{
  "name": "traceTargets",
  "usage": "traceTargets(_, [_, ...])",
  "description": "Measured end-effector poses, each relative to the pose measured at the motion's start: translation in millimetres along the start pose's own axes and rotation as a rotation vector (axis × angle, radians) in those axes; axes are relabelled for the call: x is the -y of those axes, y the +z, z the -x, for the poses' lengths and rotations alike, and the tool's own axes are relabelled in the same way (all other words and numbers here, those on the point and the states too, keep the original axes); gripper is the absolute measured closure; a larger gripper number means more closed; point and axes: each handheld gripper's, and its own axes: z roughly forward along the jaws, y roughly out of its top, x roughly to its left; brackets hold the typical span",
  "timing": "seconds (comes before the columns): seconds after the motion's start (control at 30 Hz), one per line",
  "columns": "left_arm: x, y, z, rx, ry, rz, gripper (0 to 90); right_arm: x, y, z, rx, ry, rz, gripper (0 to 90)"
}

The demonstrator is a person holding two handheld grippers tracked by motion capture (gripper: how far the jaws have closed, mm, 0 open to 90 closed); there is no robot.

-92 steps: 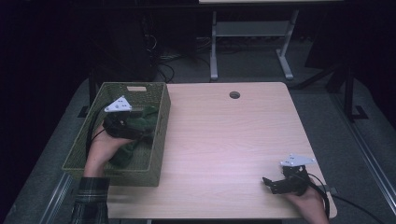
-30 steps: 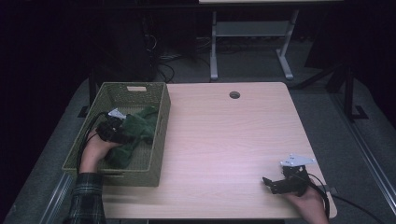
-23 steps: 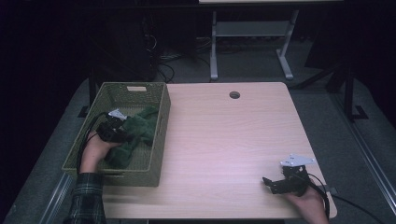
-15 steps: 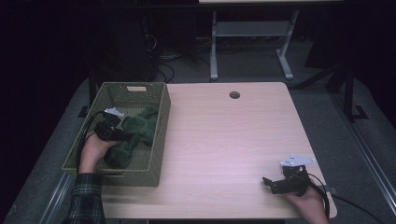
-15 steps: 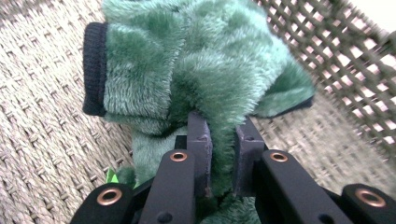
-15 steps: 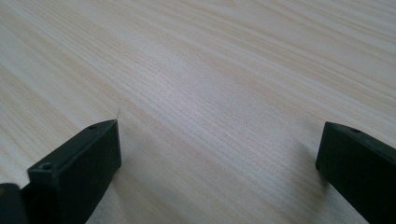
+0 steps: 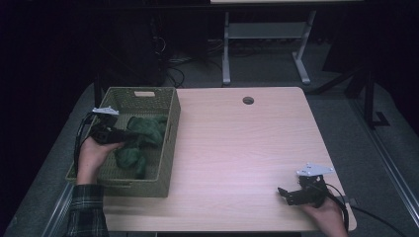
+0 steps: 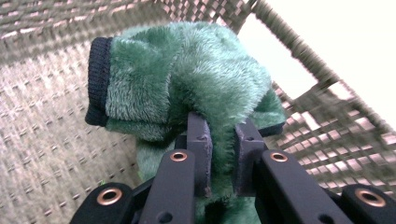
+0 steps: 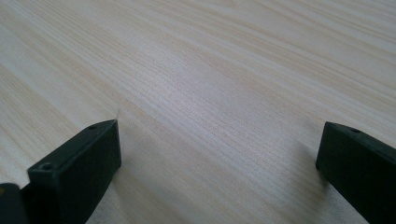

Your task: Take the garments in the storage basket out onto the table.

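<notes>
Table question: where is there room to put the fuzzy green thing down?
The wooden table is bare from the basket across to its right edge, up to the round hole. The near right corner is taken by the right gripper. The basket is crowded with the green fleece and the left gripper.

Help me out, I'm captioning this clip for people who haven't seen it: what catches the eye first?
The fuzzy green garment with dark knit cuffs stands out, lying in the woven basket at the table's left edge, a fold pinched between the left gripper's fingers. Next is the broad bare wooden table, with the right gripper resting open near its front right corner.
</notes>
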Motion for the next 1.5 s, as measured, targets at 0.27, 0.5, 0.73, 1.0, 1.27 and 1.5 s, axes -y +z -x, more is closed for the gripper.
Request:
traceTargets(0.27, [-9.8, -18.0, 12.3, 0.047, -0.019, 0.085, 80.6, 0.0, 0.0, 0.0, 0.000, 0.000, 0.000, 0.0])
traceTargets(0.5, [-15.7, -34.1, 21.6, 0.054, -0.031, 0.159, 81.0, 0.0, 0.0, -0.1, -0.001, 0.002, -0.001, 0.0])
traceTargets(0.73, [-27.6, -52.7, 30.5, 0.066, -0.017, 0.185, 81.5, 0.1, -0.1, -0.3, 0.001, 0.003, -0.001, 0.0])
traceTargets(1.0, [-52.6, -80.1, 40.6, 0.083, 0.019, 0.225, 82.4, 0.2, -0.2, -0.5, 0.003, 0.004, 0.000, 0.0])
traceTargets(1.27, [-76.0, -101.2, 55.7, 0.109, 0.065, 0.269, 82.7, 0.3, -0.2, -0.5, 0.003, 0.005, 0.000, 0.0])
traceTargets(1.5, [-89.7, -109.6, 72.0, 0.142, 0.103, 0.312, 82.7, 0.2, -0.2, -0.5, 0.004, 0.004, 0.000, 0.0])
